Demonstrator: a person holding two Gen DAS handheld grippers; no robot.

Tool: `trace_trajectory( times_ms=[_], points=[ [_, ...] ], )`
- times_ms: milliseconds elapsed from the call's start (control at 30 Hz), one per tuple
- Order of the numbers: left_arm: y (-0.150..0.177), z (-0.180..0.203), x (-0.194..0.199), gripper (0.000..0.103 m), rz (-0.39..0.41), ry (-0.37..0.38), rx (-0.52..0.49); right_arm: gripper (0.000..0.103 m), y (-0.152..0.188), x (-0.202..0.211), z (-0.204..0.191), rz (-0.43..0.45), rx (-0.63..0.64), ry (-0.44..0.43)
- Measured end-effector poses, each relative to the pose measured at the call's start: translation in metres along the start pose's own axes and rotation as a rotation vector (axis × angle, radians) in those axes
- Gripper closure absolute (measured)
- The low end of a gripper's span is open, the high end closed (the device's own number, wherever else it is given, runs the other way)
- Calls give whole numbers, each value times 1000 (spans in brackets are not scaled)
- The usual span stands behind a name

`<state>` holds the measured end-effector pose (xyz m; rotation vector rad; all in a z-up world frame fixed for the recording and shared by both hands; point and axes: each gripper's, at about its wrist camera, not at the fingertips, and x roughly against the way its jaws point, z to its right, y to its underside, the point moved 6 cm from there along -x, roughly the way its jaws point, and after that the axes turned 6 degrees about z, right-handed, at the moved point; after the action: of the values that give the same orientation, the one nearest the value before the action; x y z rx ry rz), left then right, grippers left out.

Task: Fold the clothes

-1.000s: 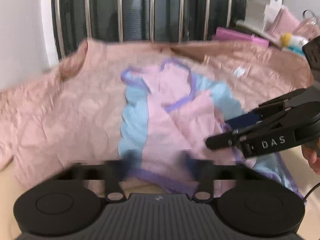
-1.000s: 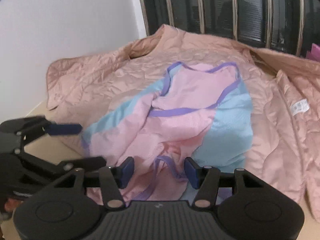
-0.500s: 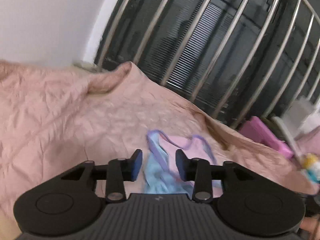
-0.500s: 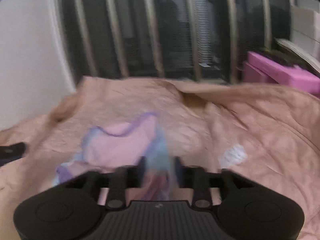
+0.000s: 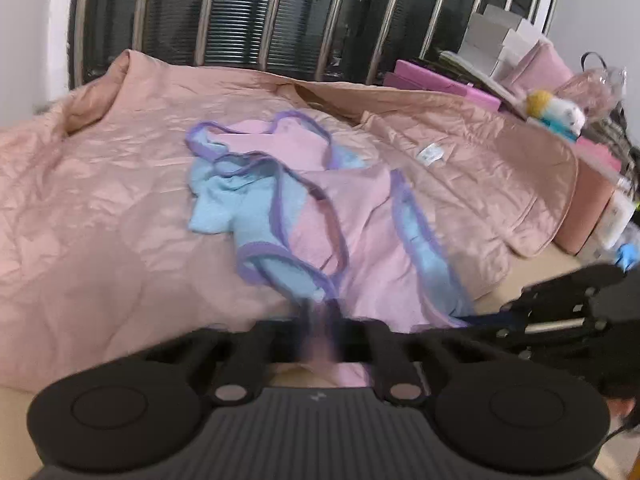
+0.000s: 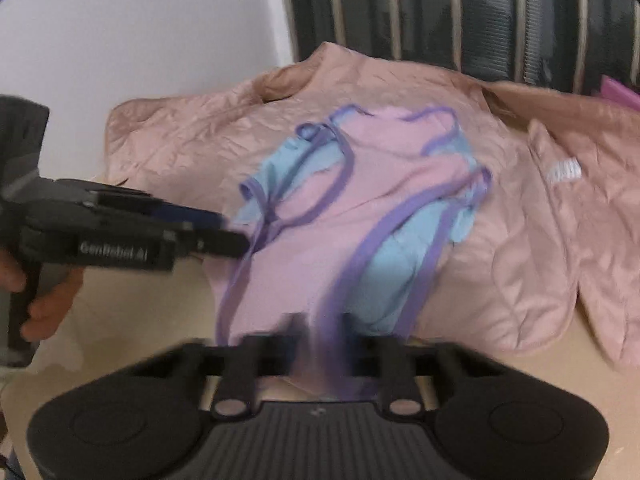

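left gripper [image 5: 320, 320] pinches near hem of pink-and-blue garment [image 5: 344, 216]; right gripper [image 6: 324, 328] clamps purple-trimmed edge; garment lies on pink quilt [image 5: 100, 208], window bars [image 5: 240, 12] at 12 o'clock.

A pink quilted blanket [image 5: 100, 200] covers the beige tabletop [image 6: 120, 332]. Metal window bars [image 5: 276, 16] stand at twelve o'clock. Toward two o'clock sit pink boxes [image 5: 436, 80], white boxes [image 5: 496, 36] and a yellow-and-white plush toy [image 5: 554, 110].

Top [image 5: 352, 220]: a moment ago it is lifted and bunched; now it lies spread out on the quilt again.
Left gripper [image 5: 320, 328]: pinches the 6 o'clock hem.
Right gripper [image 6: 324, 336]: pinches the hem too.
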<state>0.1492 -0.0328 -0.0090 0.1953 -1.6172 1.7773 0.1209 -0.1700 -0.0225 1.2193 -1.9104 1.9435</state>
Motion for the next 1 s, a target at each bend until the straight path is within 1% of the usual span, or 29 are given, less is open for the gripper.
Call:
trace_trajectory(
  times_ms=[67, 133, 167, 200, 267, 300, 333, 367, 400, 433, 467, 500, 533, 567, 600, 633, 667, 700, 733, 767, 800, 833, 900, 933, 1000],
  points=[
    [-4, -9, 9, 99, 29, -8, 77, 99, -2, 10, -2, 45, -12, -3],
    [-4, -15, 36, 100, 51, -1, 141, 100, -9, 37, -2, 141, -62, -26],
    [-4, -15, 62, 100, 94, 22, 166, 100, -13, 55, 0, 191, -84, -30],
    [-2, -15, 86, 100, 131, 61, 196, 100, -17, 76, 1, 244, -96, -38],
    [7, -7, 137, 99, 184, 137, 256, 100, -20, 122, 0, 334, -128, -104],
    [12, -2, 160, 99, 211, 159, 256, 100, -19, 141, -2, 358, -124, -134],
    [18, 3, 181, 99, 239, 156, 249, 100, -16, 157, -10, 370, -112, -162],
    [24, 8, 197, 98, 261, 136, 239, 100, -13, 173, -17, 380, -100, -190],
    [32, 11, 209, 87, 285, 120, 225, 100, -8, 183, -22, 378, -87, -205],
    [41, 13, 215, 79, 298, 99, 194, 100, -2, 188, -25, 370, -74, -193],
    [49, 14, 216, 63, 301, 62, 154, 99, 5, 187, -25, 352, -66, -156],
    [58, 13, 215, 61, 298, 18, 106, 97, 13, 177, -20, 308, -69, -107],
    [65, 14, 211, 61, 282, -12, 73, 91, 22, 167, -14, 264, -72, -58],
    [71, 14, 205, 61, 247, -27, 41, 88, 32, 161, -10, 231, -89, -1],
    [76, 14, 200, 61, 221, -20, 15, 79, 42, 155, -5, 197, -105, 57],
    [80, 14, 197, 60, 200, -13, -8, 75, 53, 149, -1, 164, -121, 112],
    [82, 15, 192, 58, 174, -9, -38, 74, 60, 155, -5, 180, -109, 103],
    [82, 17, 187, 58, 158, 0, -74, 69, 65, 163, -9, 211, -117, 76],
    [81, 18, 182, 57, 153, 7, -111, 59, 70, 171, -13, 240, -125, 50],
    [79, 25, 178, 51, 156, 32, -157, 56, 75, 176, -15, 253, -135, 37],
    [77, 34, 172, 46, 162, 65, -204, 54, 79, 182, -17, 266, -145, 24],
    [75, 42, 166, 45, 164, 83, -248, 54, 80, 183, -21, 266, -142, 25],
    [77, 63, 151, 43, 151, 138, -355, 54, 88, 180, -26, 216, -129, 40],
    [79, 72, 142, 43, 130, 157, -415, 54, 94, 177, -27, 200, -117, 58],
    [89, 84, 124, 43, 73, 165, -504, 54, 101, 176, -32, 181, -97, 68]
  ],
)
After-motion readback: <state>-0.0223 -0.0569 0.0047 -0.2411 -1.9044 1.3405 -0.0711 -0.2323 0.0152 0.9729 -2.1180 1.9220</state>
